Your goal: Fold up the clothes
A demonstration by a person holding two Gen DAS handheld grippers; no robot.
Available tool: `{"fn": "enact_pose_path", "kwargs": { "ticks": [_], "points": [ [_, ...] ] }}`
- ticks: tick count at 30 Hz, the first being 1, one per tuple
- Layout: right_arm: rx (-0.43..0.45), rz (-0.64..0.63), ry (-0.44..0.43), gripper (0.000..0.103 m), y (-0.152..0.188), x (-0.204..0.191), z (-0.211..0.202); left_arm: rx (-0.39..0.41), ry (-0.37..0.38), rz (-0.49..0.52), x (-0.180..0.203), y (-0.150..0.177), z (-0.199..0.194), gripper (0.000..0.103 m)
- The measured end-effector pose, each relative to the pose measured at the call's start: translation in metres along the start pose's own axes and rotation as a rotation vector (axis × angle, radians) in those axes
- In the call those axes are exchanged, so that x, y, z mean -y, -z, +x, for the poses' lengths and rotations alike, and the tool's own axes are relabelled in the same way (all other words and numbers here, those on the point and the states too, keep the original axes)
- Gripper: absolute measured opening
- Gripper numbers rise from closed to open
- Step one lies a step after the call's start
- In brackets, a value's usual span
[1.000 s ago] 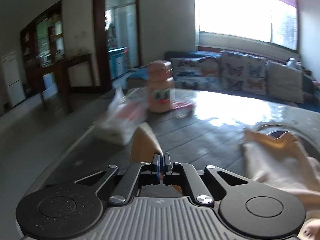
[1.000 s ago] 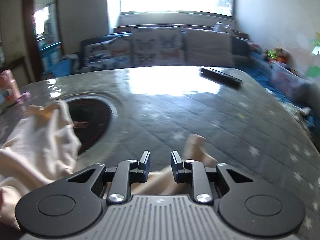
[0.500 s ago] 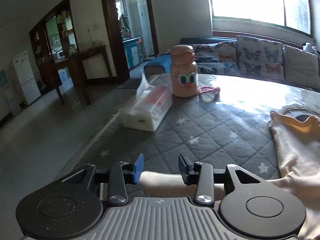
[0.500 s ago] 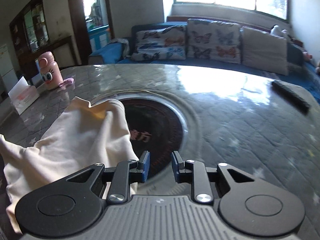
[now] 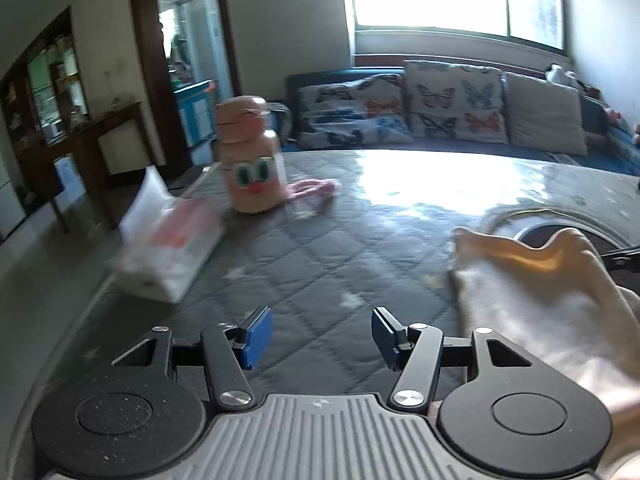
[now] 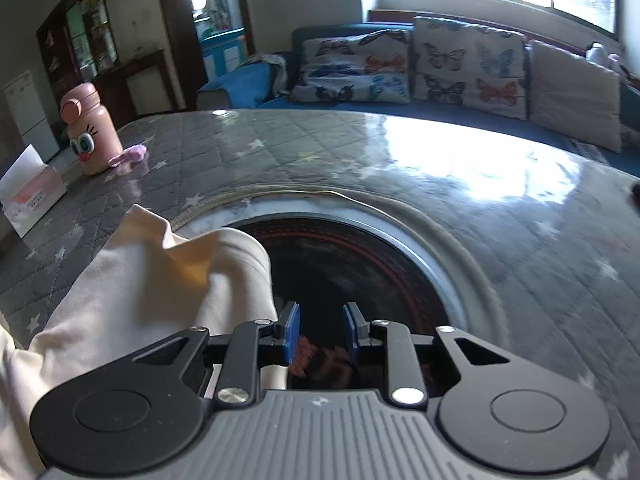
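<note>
Left gripper (image 5: 318, 334): jaws opening, nothing between them, only bare table (image 5: 320, 248) below; likely freed to take a fresh hold. Right gripper (image 6: 318, 332): jaws slightly apart, empty, over the dark round inset (image 6: 360, 264), just beside the garment's edge. 1 cream garment (image 6: 132, 280) lies bunched on the table between the 2 grippers, partly over the inset. Pushed aside at the far corner, probably to leave folding room: 1 pink bottle (image 5: 250, 160), 1 tissue pack (image 5: 172, 252).

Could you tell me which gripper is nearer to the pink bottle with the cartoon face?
Left. The left gripper faces the pink bottle across the quilted mat; the right gripper sits farther away.
</note>
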State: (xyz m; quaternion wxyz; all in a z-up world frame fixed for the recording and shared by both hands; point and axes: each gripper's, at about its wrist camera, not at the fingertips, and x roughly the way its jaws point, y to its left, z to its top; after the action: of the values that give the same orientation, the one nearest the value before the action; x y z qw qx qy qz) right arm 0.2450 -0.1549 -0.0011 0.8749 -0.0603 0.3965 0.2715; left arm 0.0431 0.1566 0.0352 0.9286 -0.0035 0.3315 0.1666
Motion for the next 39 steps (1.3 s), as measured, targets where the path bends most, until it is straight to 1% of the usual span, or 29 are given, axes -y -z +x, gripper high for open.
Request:
{"fn": "enact_pose_path", "kwargs": {
  "ticks": [3, 4, 6, 8, 12, 14, 16, 20, 27, 30, 32, 33, 37, 39],
  "points": [
    [-0.011, -0.022, -0.018, 0.026, -0.006, -0.008, 0.010, 0.003, 0.033, 0.016, 0.016, -0.005, 0.008, 0.072],
    [-0.006, -0.027, -0.034, 0.026, -0.006, -0.011, 0.009, 0.006, 0.044, 0.023, 0.021, -0.006, 0.010, 0.074],
    [0.011, -0.039, -0.077, 0.027, -0.008, -0.021, 0.003, 0.010, 0.070, 0.036, 0.031, -0.009, 0.014, 0.083],
    [0.025, -0.054, -0.122, 0.031, -0.006, -0.029, -0.004, 0.011, 0.088, 0.049, 0.041, -0.011, 0.017, 0.086],
    [0.022, -0.102, -0.188, 0.032, 0.000, -0.050, -0.015, 0.003, 0.114, 0.067, 0.057, -0.013, 0.026, 0.087],
    [0.014, -0.132, -0.220, 0.039, 0.005, -0.062, -0.019, 0.000, 0.122, 0.074, 0.062, -0.014, 0.030, 0.087],
    [0.012, -0.166, -0.233, 0.042, 0.010, -0.070, -0.023, -0.002, 0.124, 0.080, 0.064, -0.015, 0.033, 0.088],
    [0.006, -0.224, -0.270, 0.042, 0.018, -0.084, -0.035, -0.007, 0.118, 0.085, 0.065, -0.017, 0.039, 0.089],
    [-0.028, -0.234, -0.376, 0.042, 0.028, -0.089, -0.050, -0.027, 0.103, 0.061, 0.061, -0.019, 0.049, 0.089],
    [0.032, -0.227, -0.364, 0.042, 0.026, -0.085, -0.062, -0.028, 0.102, 0.068, 0.060, -0.018, 0.049, 0.089],
    [0.083, -0.200, -0.339, 0.042, 0.018, -0.073, -0.071, -0.031, 0.101, 0.070, 0.061, -0.018, 0.050, 0.089],
    [0.094, -0.186, -0.322, 0.043, 0.015, -0.067, -0.073, -0.032, 0.101, 0.069, 0.061, -0.018, 0.050, 0.089],
    [0.081, -0.119, -0.212, 0.043, 0.010, -0.039, -0.060, -0.027, 0.112, 0.070, 0.064, -0.018, 0.047, 0.089],
    [0.069, -0.078, -0.175, 0.043, 0.013, -0.022, -0.053, -0.027, 0.114, 0.075, 0.066, -0.018, 0.047, 0.090]
  ]
}}
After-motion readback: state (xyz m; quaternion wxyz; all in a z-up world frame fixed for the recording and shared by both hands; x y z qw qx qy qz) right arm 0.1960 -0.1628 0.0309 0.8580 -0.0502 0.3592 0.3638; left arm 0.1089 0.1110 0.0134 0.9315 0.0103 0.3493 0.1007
